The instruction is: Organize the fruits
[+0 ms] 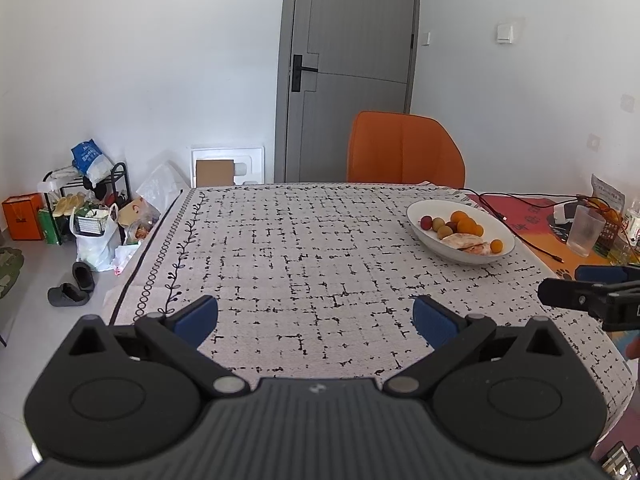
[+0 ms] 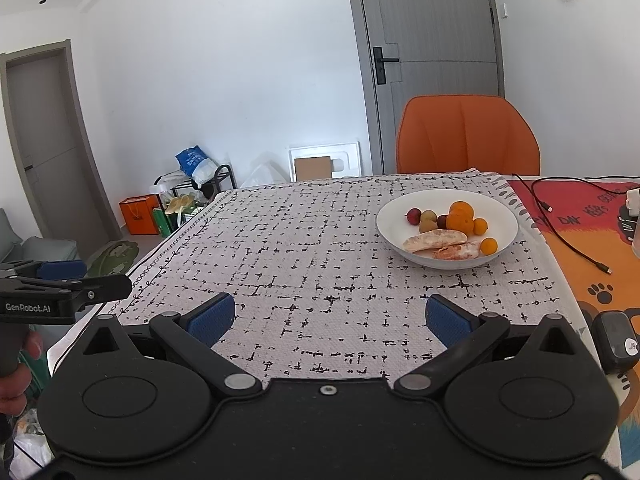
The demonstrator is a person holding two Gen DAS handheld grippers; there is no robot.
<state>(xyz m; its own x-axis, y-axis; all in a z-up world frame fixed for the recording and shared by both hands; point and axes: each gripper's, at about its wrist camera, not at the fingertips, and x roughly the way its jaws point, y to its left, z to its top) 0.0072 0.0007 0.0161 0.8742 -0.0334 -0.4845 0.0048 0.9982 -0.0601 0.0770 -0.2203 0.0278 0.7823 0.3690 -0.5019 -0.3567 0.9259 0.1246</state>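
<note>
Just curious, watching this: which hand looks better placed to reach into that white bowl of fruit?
Probably the right gripper: the white bowl lies ahead, slightly right of it. From the left gripper it sits far right. Both are open.

Cloth [image 2: 312,248] bare up to bowl [image 2: 390,226]; cable [image 2: 568,240] crosses right side.
</note>
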